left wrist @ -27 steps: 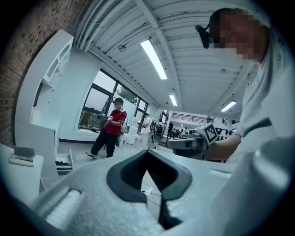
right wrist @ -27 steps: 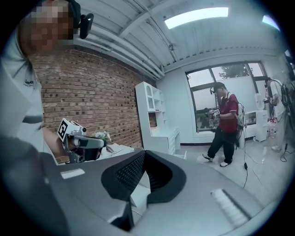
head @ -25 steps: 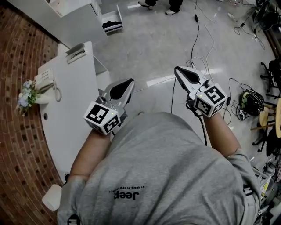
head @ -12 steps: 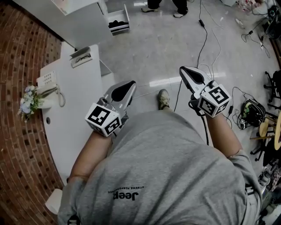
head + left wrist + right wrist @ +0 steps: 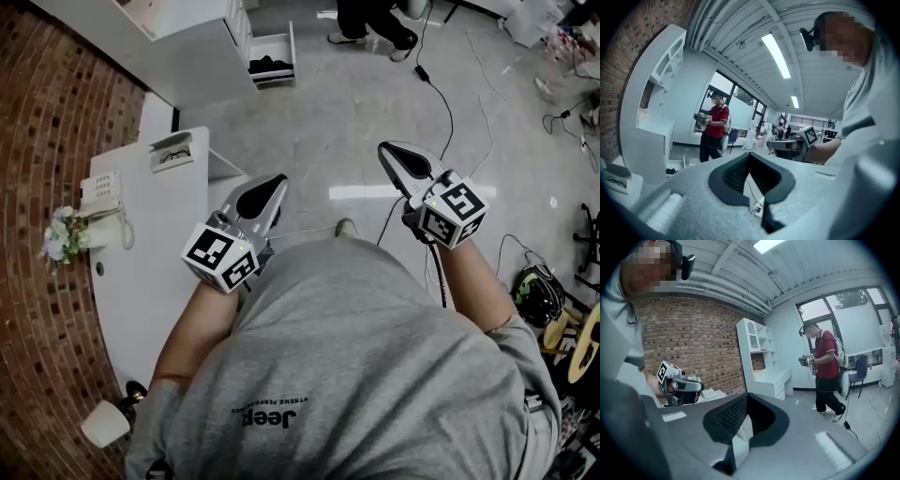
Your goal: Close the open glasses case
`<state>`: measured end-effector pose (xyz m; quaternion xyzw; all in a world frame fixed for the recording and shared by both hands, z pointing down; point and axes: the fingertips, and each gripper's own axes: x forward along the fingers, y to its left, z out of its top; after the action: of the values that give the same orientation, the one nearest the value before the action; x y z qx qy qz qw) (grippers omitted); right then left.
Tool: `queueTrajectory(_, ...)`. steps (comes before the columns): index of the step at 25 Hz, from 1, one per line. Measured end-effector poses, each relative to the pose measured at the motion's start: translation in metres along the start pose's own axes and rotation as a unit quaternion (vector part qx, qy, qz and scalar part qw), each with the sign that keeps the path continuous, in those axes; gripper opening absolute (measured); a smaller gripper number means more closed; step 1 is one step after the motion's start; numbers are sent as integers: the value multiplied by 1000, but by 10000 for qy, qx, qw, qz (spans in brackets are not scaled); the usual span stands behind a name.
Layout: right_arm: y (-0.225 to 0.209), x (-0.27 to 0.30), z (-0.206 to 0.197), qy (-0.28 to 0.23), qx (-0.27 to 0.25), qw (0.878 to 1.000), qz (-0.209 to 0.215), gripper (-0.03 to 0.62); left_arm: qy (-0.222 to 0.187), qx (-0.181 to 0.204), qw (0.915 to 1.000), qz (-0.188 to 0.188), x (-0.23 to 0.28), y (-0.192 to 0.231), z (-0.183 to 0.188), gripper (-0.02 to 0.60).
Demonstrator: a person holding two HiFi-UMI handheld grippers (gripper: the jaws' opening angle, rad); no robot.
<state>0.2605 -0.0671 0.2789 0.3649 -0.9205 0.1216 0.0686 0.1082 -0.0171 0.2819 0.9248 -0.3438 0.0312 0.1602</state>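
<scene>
The open glasses case lies on the far end of a white desk, at the left of the head view. It also shows at the lower left edge of the left gripper view as the grey case. My left gripper is held in front of my chest, right of the desk and short of the case, shut and empty. My right gripper hangs over the floor farther right, also shut on nothing. In the gripper views, the left gripper and right gripper each show their tips together.
A telephone and a small flower pot sit on the desk by the brick wall. A white cabinet with an open drawer stands beyond. Another person stands ahead. Cables trail over the floor.
I have walked forward: the desk, the case and the drawer have slid down the head view toward me. Both grippers stayed shut in front of my chest.
</scene>
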Motion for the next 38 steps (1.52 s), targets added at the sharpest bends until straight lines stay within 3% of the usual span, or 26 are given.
queueTrajectory(6, -75, 16, 22, 43, -19, 9997, 244, 9, -25, -16, 9999, 159, 77, 14, 26, -3)
queueTrajectory(13, -120, 37, 23, 99, 106, 9996, 237, 9, 67, -79, 9997, 201, 119, 40, 34, -3)
queueTrajectory(20, -111, 78, 32, 56, 66, 10000, 3, 9, 121, -68, 9998, -163, 117, 86, 41, -3)
queueTrajectory(27, -98, 107, 42, -209, 212, 9974, -660, 9, 399, 9, 9964, -743, 97, 129, 40, -3)
queueTrajectory(32, -88, 127, 46, -157, 164, 9973, -693, 9, 336, -81, 9967, -738, 84, 150, 43, -3)
queueTrajectory(38, -87, 130, 50, -71, 16, 9982, -596, 9, 216, -143, 9971, -721, 83, 147, 47, -3)
